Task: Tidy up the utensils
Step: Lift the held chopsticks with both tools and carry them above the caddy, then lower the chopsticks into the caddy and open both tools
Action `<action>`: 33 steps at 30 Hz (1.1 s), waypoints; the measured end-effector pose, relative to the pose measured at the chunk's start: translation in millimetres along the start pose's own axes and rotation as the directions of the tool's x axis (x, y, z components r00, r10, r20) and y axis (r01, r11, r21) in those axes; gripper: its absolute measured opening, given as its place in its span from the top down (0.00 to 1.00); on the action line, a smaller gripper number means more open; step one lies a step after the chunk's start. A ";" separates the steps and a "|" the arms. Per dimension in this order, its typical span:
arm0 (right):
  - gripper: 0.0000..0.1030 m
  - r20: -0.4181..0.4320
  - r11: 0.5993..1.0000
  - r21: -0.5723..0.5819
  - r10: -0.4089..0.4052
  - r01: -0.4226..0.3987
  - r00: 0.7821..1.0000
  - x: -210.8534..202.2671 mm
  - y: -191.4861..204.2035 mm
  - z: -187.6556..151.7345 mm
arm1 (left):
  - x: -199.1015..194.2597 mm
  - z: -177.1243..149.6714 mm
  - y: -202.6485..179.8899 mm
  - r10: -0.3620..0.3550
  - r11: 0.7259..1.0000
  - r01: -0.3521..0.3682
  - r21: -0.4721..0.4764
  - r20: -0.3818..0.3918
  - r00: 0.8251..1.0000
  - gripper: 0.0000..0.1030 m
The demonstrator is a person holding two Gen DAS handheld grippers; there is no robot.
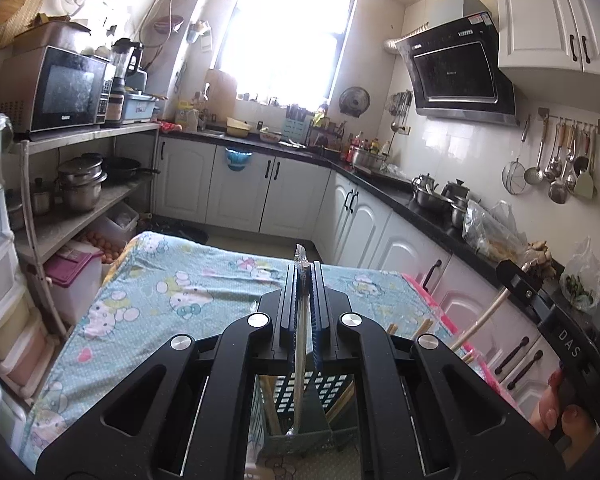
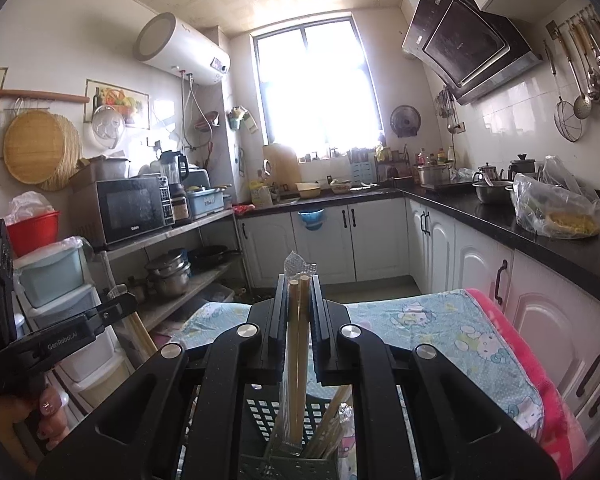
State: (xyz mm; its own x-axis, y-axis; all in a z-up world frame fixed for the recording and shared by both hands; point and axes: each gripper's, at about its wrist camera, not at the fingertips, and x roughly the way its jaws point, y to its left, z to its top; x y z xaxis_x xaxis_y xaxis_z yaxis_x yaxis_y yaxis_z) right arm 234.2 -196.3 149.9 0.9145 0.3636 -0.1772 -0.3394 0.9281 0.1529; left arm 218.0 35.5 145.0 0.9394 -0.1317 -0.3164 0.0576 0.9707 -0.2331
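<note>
Both grippers clenched on wrapped chopsticks: left gripper (image 1: 305, 276) and right gripper (image 2: 299, 286) hold them upright above the holder (image 2: 260, 412), ends aimed into its slots.

Microwave (image 1: 56, 90) on shelf (pots (image 1: 80, 182) below).

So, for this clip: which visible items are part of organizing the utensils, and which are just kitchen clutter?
Part of the job:
- left gripper, shut on a wrapped utensil
- right gripper, shut on wrapped chopsticks
- perforated holder

Just lying about:
- microwave
- stacked pots
- hanging ladles
- plastic bag
</note>
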 end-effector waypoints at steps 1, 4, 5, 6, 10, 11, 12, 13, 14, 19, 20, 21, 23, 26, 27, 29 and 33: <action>0.90 -0.002 1.000 -0.001 -0.002 0.002 1.000 0.7 0.0 -1.4 | 1.4 -2.0 0.2 -0.001 1.000 0.001 0.000 -0.006 1.000 0.97; 0.90 -0.008 1.000 -0.001 -0.008 0.008 1.000 3.2 0.8 -4.8 | 4.4 -7.9 -0.8 -0.002 1.000 0.002 0.002 -0.019 1.000 0.97; 0.90 -0.009 1.000 -0.003 -0.010 0.010 1.000 3.2 1.1 -5.8 | 5.4 -10.1 -0.5 -0.002 1.000 0.002 0.002 -0.022 1.000 0.97; 0.90 -0.011 1.000 -0.005 -0.012 0.012 1.000 4.0 1.5 -6.8 | 5.8 -11.4 -1.3 -0.002 1.000 0.002 0.003 -0.026 1.000 0.97; 0.90 -0.017 1.000 -0.006 -0.013 0.013 1.000 6.6 1.4 -11.1 | 9.6 -16.4 -1.9 0.001 1.000 -0.001 0.005 -0.040 0.999 0.97; 0.90 -0.019 1.000 -0.006 -0.013 0.013 1.000 6.9 1.0 -11.8 | 10.3 -17.5 -1.7 0.001 1.000 0.000 0.004 -0.042 0.999 0.97; 0.90 -0.023 1.000 -0.007 -0.013 0.013 1.000 8.0 1.3 -13.2 | 11.0 -18.7 -1.5 -0.001 1.000 0.001 0.005 -0.046 0.999 0.97; 0.90 -0.026 1.000 -0.008 -0.013 0.013 1.000 8.0 1.8 -14.3 | 11.6 -19.6 -2.4 0.000 1.000 0.000 0.006 -0.048 0.999 0.97; 0.90 -0.030 1.000 -0.007 -0.013 0.013 0.999 9.0 1.4 -15.4 | 12.1 -20.8 -2.4 0.000 1.000 0.001 0.006 -0.051 0.999 0.97; 0.90 -0.048 1.000 -0.006 -0.010 0.010 0.999 12.9 2.7 -20.0 | 15.0 -26.1 -2.4 0.002 1.000 -0.001 0.006 -0.066 0.998 0.97; 0.90 -0.052 1.000 -0.007 -0.010 0.010 0.999 13.6 3.1 -21.2 | 15.7 -26.9 -1.8 0.002 1.000 -0.002 0.005 -0.069 0.998 0.97; 0.90 -0.056 1.000 -0.007 -0.010 0.009 0.998 14.5 3.2 -22.5 | 16.3 -27.7 -1.3 0.001 1.000 -0.001 0.003 -0.072 0.997 0.97; 0.90 -0.062 1.000 -0.006 -0.008 0.007 0.998 15.1 4.0 -24.3 | 17.0 -29.3 -2.0 0.002 1.000 -0.001 0.004 -0.075 0.997 0.97; 0.90 -0.075 1.000 -0.005 -0.006 0.006 0.997 16.5 4.5 -26.1 | 17.4 -31.2 -1.6 0.001 1.000 -0.001 0.003 -0.080 0.997 0.97; 0.90 -0.078 1.000 -0.005 -0.006 0.006 0.997 16.9 4.5 -27.0 | 17.7 -31.6 -1.5 0.000 1.000 0.000 0.002 -0.081 0.997 0.97; 0.90 -0.087 1.000 -0.007 -0.008 0.008 0.996 18.0 4.4 -29.4 | 17.7 -33.1 -0.5 0.000 1.000 0.000 0.000 -0.084 0.996 0.97; 0.81 -0.105 1.000 0.012 -0.013 0.014 0.994 17.6 0.6 -34.0 | 17.3 -36.6 1.4 -0.002 1.000 0.002 -0.005 -0.093 0.996 0.97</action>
State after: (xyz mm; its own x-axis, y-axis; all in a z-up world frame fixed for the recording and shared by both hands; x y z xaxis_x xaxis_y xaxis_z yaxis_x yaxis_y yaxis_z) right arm 242.7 -186.6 113.8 0.8907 0.3582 -0.2800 -0.3241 0.9321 0.1616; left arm 221.9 27.3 105.5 0.9039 -0.1522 -0.3997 0.0576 0.9694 -0.2387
